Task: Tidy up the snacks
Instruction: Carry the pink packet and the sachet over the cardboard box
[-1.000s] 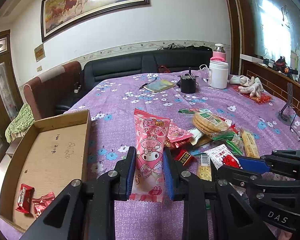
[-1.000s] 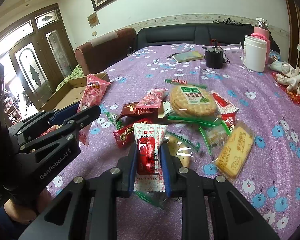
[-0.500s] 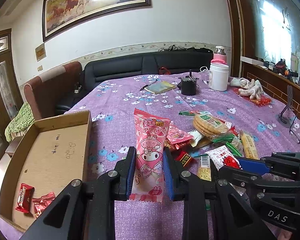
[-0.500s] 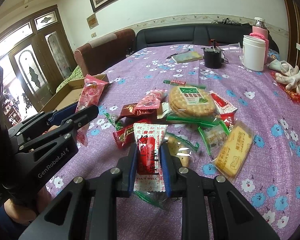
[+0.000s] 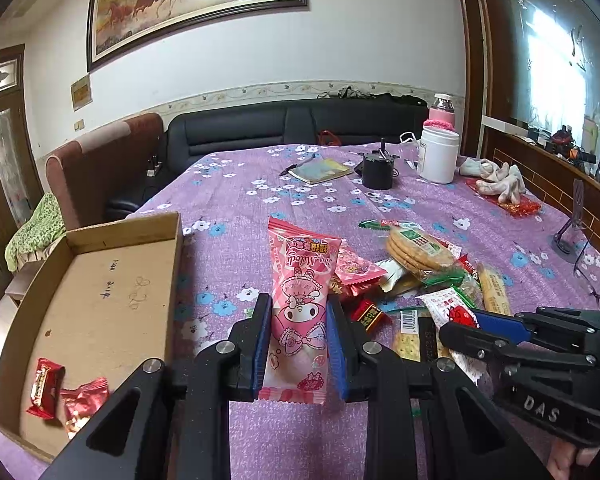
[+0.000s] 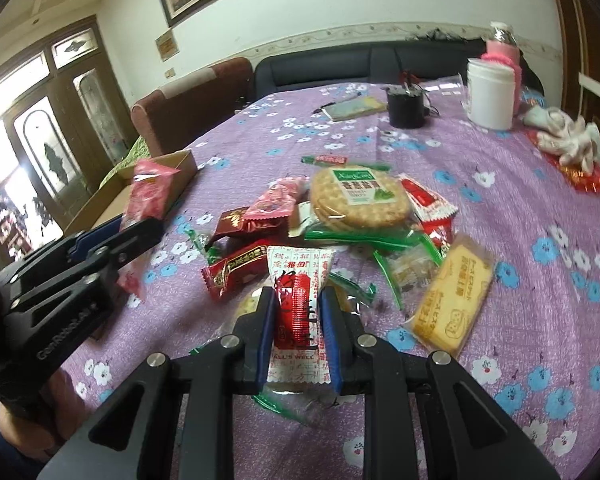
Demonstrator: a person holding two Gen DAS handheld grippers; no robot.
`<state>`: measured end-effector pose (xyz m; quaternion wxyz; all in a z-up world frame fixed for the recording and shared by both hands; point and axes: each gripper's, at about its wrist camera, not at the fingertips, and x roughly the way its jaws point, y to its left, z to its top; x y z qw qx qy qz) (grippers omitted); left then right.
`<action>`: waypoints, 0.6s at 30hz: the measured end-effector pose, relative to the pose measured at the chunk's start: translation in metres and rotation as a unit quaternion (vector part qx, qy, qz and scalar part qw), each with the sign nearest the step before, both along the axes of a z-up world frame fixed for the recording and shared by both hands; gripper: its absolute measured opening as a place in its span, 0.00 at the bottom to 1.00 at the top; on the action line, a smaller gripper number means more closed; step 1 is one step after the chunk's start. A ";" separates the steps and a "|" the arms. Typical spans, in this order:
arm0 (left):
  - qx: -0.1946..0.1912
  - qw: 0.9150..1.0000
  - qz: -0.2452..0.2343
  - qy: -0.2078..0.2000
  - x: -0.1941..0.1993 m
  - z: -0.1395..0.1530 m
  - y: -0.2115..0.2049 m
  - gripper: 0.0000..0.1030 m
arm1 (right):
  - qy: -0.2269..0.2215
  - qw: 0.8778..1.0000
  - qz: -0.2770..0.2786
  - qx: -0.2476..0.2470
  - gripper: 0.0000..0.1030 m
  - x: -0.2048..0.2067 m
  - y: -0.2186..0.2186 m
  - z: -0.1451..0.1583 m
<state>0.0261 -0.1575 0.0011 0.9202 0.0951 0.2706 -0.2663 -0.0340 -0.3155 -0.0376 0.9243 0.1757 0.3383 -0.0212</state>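
My left gripper [image 5: 298,320] is shut on a tall pink cartoon snack bag [image 5: 300,300], held upright above the purple flowered cloth. An open cardboard box [image 5: 100,300] lies to its left, with two red sweets [image 5: 46,386] in the near corner. My right gripper [image 6: 298,312] is shut on a white and red snack packet [image 6: 298,308], held over the near edge of the snack pile [image 6: 340,220]. The pile holds a pack of round crackers [image 6: 358,198], a yellow biscuit pack [image 6: 454,300] and several small red wrappers. Each gripper shows in the other's view, left gripper [image 6: 112,236], right gripper [image 5: 496,328].
A white jar [image 5: 438,154], a black cup [image 5: 377,171], a notebook with a pen [image 5: 320,170] and white gloves [image 5: 496,180] stand at the far end of the table. A brown armchair [image 5: 100,164] and a black sofa [image 5: 284,128] are beyond it.
The right wrist view is now tilted and a little blurred, as that gripper rolled slightly with its packet. The left gripper and the pink bag have kept still.
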 end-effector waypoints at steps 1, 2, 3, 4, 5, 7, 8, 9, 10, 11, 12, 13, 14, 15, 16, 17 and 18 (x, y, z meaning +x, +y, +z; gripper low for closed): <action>-0.006 1.000 -0.003 0.004 -0.002 0.003 0.004 0.26 | 0.000 1.000 -0.002 0.006 0.21 0.000 -0.002 0.000; -0.011 1.000 -0.005 0.005 -0.004 0.005 0.008 0.26 | 0.001 1.000 -0.001 0.015 0.21 -0.001 -0.001 0.001; -0.012 1.000 -0.005 0.004 -0.006 0.007 0.011 0.26 | 0.002 1.000 -0.001 0.017 0.21 -0.001 -0.001 0.002; -0.014 1.000 -0.006 0.004 -0.008 0.010 0.015 0.26 | 0.004 1.000 0.000 0.018 0.21 0.000 0.003 0.004; -0.016 1.000 -0.007 0.006 -0.009 0.012 0.019 0.26 | 0.004 1.000 0.004 0.020 0.21 0.000 0.006 0.005; -0.021 1.000 -0.007 0.004 -0.012 0.016 0.028 0.26 | 0.001 1.000 0.011 0.021 0.21 0.001 0.013 0.009; -0.022 1.000 -0.006 0.003 -0.013 0.018 0.031 0.26 | 0.000 1.000 0.016 0.020 0.21 0.001 0.019 0.012; -0.024 1.000 -0.005 0.003 -0.013 0.019 0.036 0.26 | -0.001 1.000 0.020 0.020 0.21 0.001 0.023 0.014; -0.026 1.000 -0.003 0.004 -0.013 0.021 0.040 0.26 | -0.004 0.999 0.026 0.023 0.21 0.001 0.029 0.017; -0.028 1.000 -0.001 0.007 -0.012 0.023 0.046 0.26 | -0.006 0.999 0.031 0.027 0.21 0.002 0.034 0.020; -0.029 1.000 0.002 0.007 -0.012 0.024 0.049 0.26 | -0.007 0.999 0.037 0.030 0.21 0.003 0.039 0.023; -0.032 0.999 0.005 0.009 -0.011 0.025 0.054 0.26 | -0.007 0.998 0.047 0.032 0.21 0.006 0.047 0.026; -0.037 0.999 0.009 0.011 -0.010 0.027 0.060 0.26 | -0.007 0.998 0.053 0.030 0.21 0.008 0.052 0.029; -0.041 0.999 0.012 0.012 -0.009 0.029 0.066 0.26 | -0.007 0.998 0.061 0.026 0.21 0.010 0.060 0.032; -0.045 0.999 0.018 0.012 -0.007 0.031 0.072 0.26 | -0.008 0.998 0.065 0.024 0.21 0.012 0.065 0.035; -0.046 0.999 0.023 0.012 -0.006 0.032 0.077 0.26 | -0.008 0.997 0.073 0.021 0.21 0.015 0.072 0.038; -0.049 0.998 0.029 0.013 -0.003 0.033 0.083 0.26 | -0.007 0.997 0.079 0.019 0.21 0.018 0.078 0.040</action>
